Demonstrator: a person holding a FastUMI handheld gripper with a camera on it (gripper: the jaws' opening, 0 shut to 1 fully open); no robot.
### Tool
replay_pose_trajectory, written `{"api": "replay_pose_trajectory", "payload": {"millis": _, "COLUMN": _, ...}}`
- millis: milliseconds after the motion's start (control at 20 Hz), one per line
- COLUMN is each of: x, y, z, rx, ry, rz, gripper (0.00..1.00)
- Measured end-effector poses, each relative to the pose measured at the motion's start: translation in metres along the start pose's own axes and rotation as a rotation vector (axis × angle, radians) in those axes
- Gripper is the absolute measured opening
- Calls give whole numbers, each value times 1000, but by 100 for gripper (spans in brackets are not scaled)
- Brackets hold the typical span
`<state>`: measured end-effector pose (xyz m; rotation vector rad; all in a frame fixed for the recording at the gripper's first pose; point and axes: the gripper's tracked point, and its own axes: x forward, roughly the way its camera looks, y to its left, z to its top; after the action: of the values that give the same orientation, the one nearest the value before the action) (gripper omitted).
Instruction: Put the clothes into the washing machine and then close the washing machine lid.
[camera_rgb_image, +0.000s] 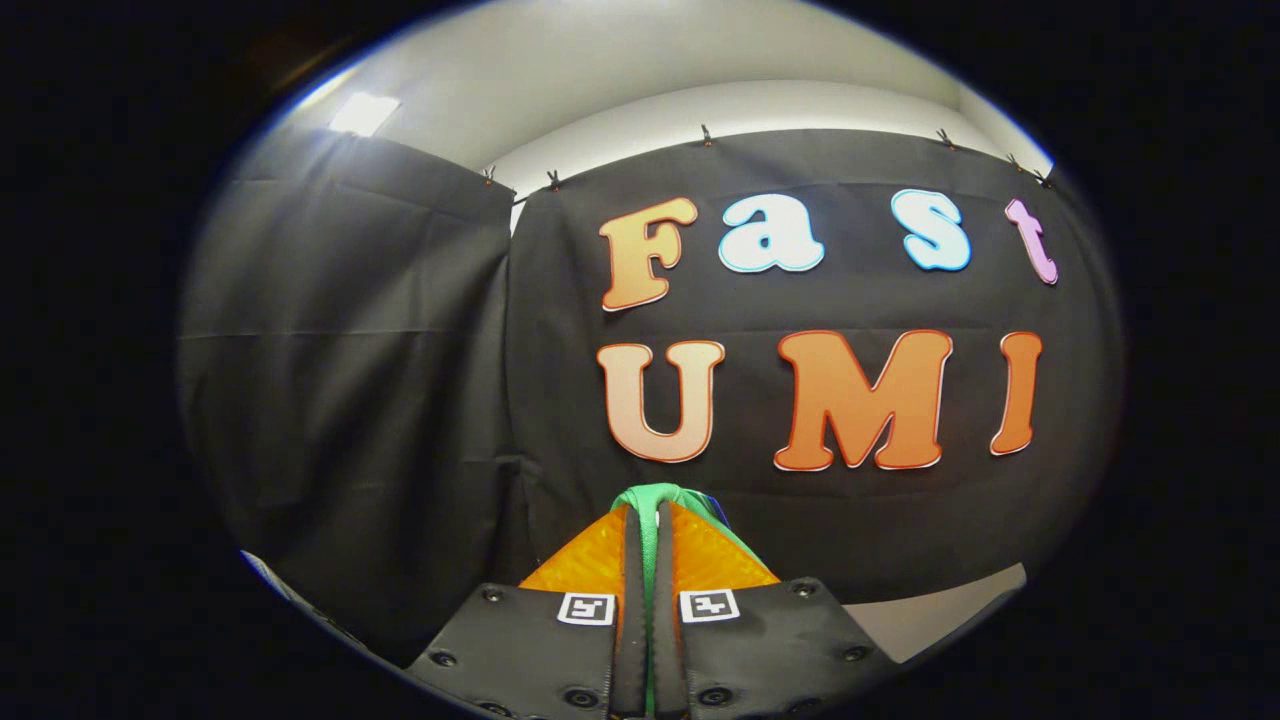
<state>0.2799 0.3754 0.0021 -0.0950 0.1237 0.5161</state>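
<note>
Held my gripper (650, 520) raised, fingers clamped tight on green cloth (652, 496) pinched between them, fabric bunching over fingertips. Black booth curtain (350, 350) hung well beyond.

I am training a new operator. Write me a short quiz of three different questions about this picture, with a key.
1. True or false: the gripper is open, with nothing in it.
2. What colour is the cloth pinched between the fingers?
3. What lies beyond the fingertips? A) a washing machine drum B) the booth's black cloth wall C) a person's hand

Key: 1 false, the fingers are shut on the cloth; 2 green; 3 B.
</note>
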Motion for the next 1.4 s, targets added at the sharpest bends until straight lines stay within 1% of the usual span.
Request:
{"api": "replay_pose_trajectory", "payload": {"millis": 500, "x": 62, "y": 24, "z": -53, "rx": 76, "ry": 84, "rz": 52, "gripper": 11}}
{"api": "replay_pose_trajectory", "payload": {"millis": 800, "x": 87, "y": 24, "z": -68, "rx": 67, "ry": 109, "rz": 44, "gripper": 11}}
{"api": "replay_pose_trajectory", "payload": {"millis": 1000, "x": 91, "y": 15, "z": -63, "rx": 34, "ry": 95, "rz": 33, "gripper": 11}}
{"api": "replay_pose_trajectory", "payload": {"millis": 1100, "x": 95, "y": 9, "z": -68, "rx": 63, "ry": 108, "rz": 28, "gripper": 11}}
{"api": "replay_pose_trajectory", "payload": {"millis": 1200, "x": 97, "y": 1, "z": -81, "rx": 98, "ry": 122, "rz": 12, "gripper": 11}}
{"api": "replay_pose_trajectory", "payload": {"millis": 1300, "x": 100, "y": -5, "z": -104, "rx": 144, "ry": 150, "rz": -3, "gripper": 11}}
{"api": "replay_pose_trajectory", "payload": {"millis": 1400, "x": 102, "y": -10, "z": -130, "rx": 162, "ry": 189, "rz": -20, "gripper": 11}}
